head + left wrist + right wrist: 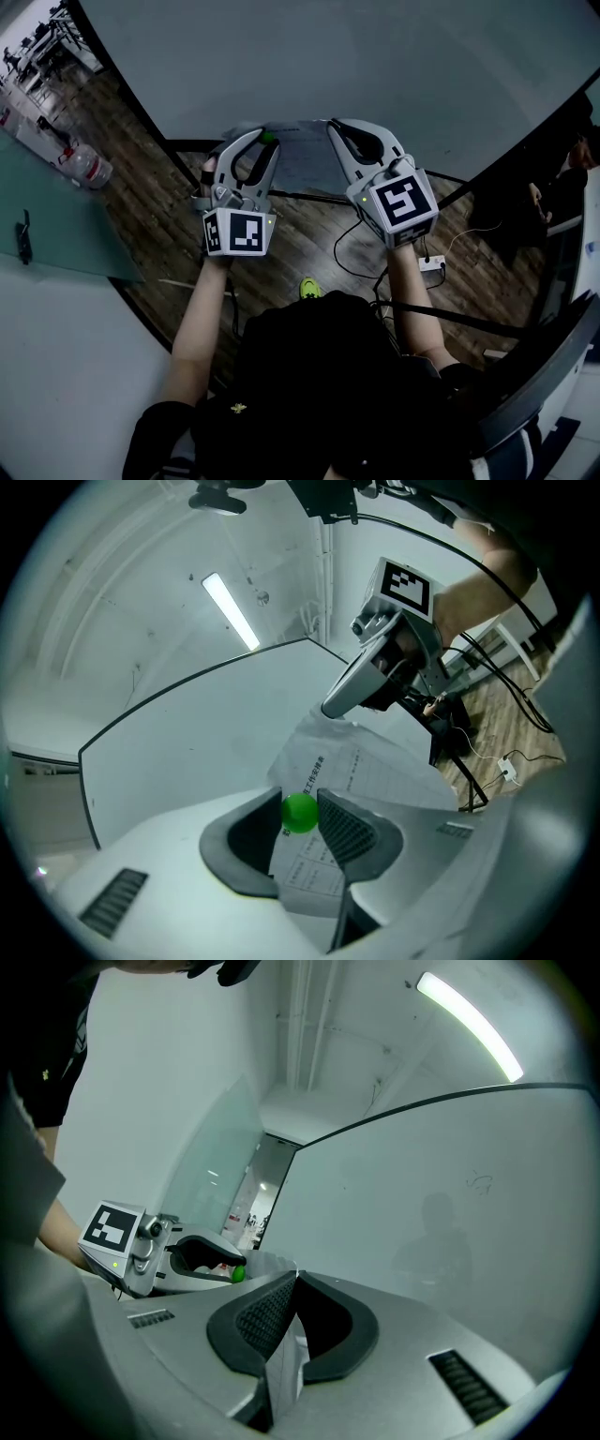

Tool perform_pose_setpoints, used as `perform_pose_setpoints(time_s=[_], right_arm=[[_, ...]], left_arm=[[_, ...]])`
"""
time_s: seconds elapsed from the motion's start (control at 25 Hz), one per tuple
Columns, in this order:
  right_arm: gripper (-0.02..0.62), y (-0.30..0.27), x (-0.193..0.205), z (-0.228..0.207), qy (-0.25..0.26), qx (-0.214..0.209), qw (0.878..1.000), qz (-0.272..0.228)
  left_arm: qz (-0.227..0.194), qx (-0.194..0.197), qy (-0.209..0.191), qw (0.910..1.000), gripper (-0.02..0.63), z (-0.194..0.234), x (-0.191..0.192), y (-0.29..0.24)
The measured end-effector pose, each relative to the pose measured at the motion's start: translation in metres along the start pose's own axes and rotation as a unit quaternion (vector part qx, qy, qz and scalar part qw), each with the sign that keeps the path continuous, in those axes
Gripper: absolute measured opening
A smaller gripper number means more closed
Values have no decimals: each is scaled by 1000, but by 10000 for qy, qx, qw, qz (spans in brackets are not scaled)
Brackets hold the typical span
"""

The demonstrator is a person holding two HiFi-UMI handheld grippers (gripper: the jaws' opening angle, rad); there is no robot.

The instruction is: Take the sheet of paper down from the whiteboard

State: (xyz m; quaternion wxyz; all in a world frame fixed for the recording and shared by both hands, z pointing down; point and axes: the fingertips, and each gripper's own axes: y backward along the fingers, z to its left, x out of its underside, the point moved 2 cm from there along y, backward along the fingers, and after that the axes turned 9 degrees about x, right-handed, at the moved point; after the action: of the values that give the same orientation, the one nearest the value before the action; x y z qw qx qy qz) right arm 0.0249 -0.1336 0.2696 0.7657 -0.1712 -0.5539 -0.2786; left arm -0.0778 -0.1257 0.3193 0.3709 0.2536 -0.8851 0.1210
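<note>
At the far left a plastic bottle (89, 167) is on the wooden floor (159, 244). Next comes the left gripper (266, 142), pointing level toward the whiteboard (375, 56). Its jaws stand partly apart and are clenched on a small green ball (300, 813), which sits between the pad tips and touches both. The sheet of paper (375, 771) runs through the same gap, behind the ball, so its left part lies between these jaws too.

The sheet spans from this gripper across to the other one. It is printed with a table and lines of text, and it is buckled rather than flat. In the head view it sits just at the whiteboard's lower edge. Whether it touches the board cannot be told.

The right gripper (292, 1283) has its jaws pressed together and grasps the sheet's right edge. A thin strip of paper shows between the closed pads. Further right, a white power strip (432, 264) with cables lies on the floor below the board's lower edge.
</note>
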Motion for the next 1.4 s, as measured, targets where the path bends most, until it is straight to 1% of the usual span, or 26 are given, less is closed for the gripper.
perform_pose_setpoints(time_s=[0.16, 0.28, 0.52, 0.72, 1.08, 1.4], right_arm=[[-3, 9, -9, 24, -33, -3, 10000, 3], [-3, 16, -9, 34, -108, -22, 9999, 77], [-3, 31, -15, 62, -202, -34, 9998, 75], [-3, 46, -15, 90, -327, -57, 9993, 188], [-3, 70, -10, 124, -478, -131, 9980, 380], [-3, 81, -14, 139, -700, -195, 9969, 312]], left_arm=[[-18, 4, -6, 10000, 127, 1, 1, 26], [-11, 26, 14, 10000, 127, 0, 0, 38], [-39, 79, 108, 9999, 127, -6, -1, 66], [-43, 155, 219, 9996, 128, -16, 1, 94], [-26, 274, 371, 9989, 127, -38, 4, 128], [-36, 305, 383, 9988, 127, -43, 1, 146]])
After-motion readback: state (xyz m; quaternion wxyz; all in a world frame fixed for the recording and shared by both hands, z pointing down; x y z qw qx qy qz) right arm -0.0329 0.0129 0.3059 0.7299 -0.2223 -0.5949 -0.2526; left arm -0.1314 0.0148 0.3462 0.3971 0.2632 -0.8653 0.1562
